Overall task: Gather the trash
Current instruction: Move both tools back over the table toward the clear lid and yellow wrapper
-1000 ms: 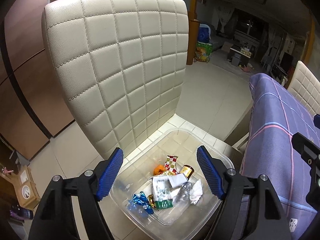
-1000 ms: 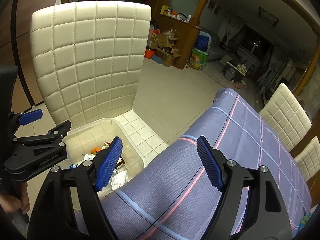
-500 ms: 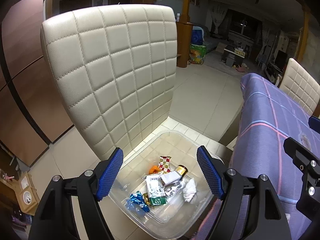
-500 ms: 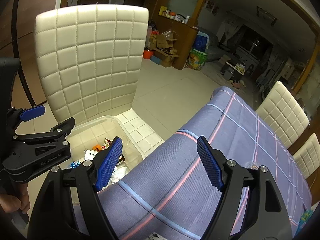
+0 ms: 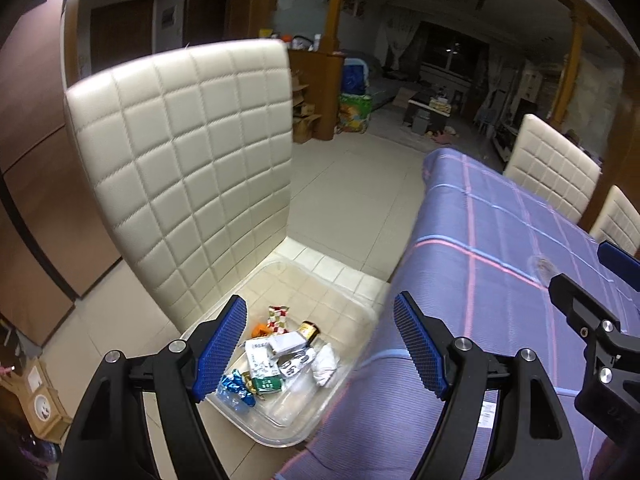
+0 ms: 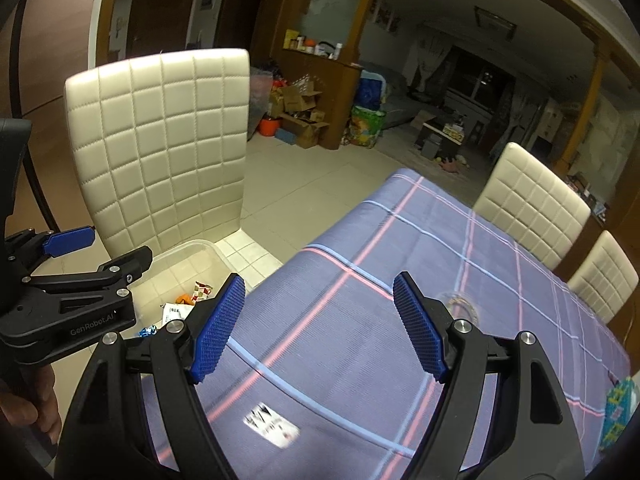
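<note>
While both grippers hang with their jaws apart and nothing between them, the left gripper (image 5: 320, 344) sits over the clear plastic bin (image 5: 352, 312) on the tiled floor (image 5: 352, 184), beside the table's near-left corner. Wrappers and other trash (image 5: 276, 356) lie in the bin's bottom, in front of a cream quilted chair (image 5: 192, 176). The right gripper (image 6: 320, 324) is above the purple plaid tablecloth (image 6: 460, 248), where a small printed packet (image 6: 272, 428) lies near the near edge.

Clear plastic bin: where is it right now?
The clear plastic bin sits on the tiled floor between the cream quilted chair and the purple plaid tablecloth, low centre in the left wrist view, with wrappers inside.
</note>
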{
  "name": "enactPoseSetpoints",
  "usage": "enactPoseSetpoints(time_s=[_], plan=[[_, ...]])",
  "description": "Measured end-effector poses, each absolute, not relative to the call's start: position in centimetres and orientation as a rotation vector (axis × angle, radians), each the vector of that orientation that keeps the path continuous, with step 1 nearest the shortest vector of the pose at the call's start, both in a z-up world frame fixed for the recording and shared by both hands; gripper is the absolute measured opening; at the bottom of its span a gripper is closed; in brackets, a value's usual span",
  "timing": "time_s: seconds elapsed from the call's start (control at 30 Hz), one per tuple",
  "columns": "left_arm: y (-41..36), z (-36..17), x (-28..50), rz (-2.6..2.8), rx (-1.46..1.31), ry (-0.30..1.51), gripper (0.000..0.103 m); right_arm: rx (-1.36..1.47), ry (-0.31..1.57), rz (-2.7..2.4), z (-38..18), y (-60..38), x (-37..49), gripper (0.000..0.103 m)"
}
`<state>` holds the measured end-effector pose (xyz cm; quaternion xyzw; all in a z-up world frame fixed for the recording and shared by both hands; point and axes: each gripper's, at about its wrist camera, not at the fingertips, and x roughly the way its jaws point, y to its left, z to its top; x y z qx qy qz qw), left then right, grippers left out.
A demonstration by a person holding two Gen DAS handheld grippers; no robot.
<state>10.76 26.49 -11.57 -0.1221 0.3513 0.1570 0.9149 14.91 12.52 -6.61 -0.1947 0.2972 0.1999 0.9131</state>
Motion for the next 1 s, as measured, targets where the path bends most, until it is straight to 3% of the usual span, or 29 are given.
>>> enactPoseSetpoints(time_s=[0.47,0.57,1.0], plan=[[16.4,-8.2,10.1,0.155,-0.152,0.682,0.075,-0.312,0.572,0.267,-5.1,1.3,11.6,0.080],[13.8,-8.0,10.7,0.116,-0.116,0.679,0.080,-0.276,0.579,0.211,-5.1,-2.0,11.8,0.082],[5.1,-9.8,14.6,-0.032,0.005,0.743,0.080,-0.159,0.703,0.084,-8.5,-10.3,15.8,0.083]])
